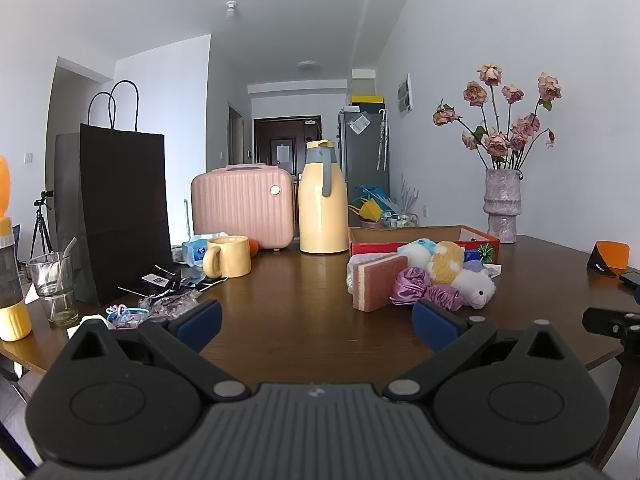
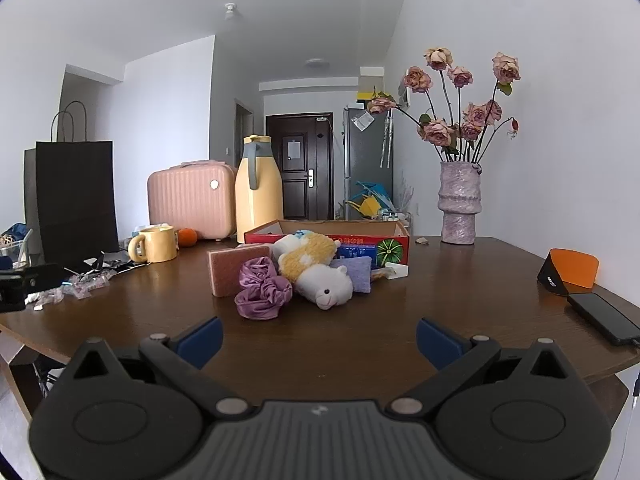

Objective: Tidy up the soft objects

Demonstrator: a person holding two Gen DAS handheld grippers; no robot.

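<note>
A heap of soft things lies mid-table in front of a red cardboard box [image 1: 424,246] [image 2: 326,238]: a pink sponge [image 1: 378,282] [image 2: 232,270], a purple satin scrunchie [image 1: 424,286] [image 2: 262,290], a white and yellow plush sheep [image 1: 460,274] [image 2: 316,270], and a lilac sponge [image 2: 356,274]. My left gripper [image 1: 318,322] is open, low over the table just short of the heap, nothing between its blue pads [image 1: 200,322]. My right gripper [image 2: 320,338] is open too, nearer than the scrunchie and the sheep, and holds nothing.
On the brown table [image 1: 304,292] stand a yellow thermos jug [image 1: 323,198], pink small case [image 1: 242,208], yellow mug [image 1: 228,257], black paper bag [image 1: 120,216], glass [image 1: 54,286] and wrappers at left. A vase of dried roses [image 2: 459,202], an orange stand [image 2: 570,268] and a phone [image 2: 606,318] sit right.
</note>
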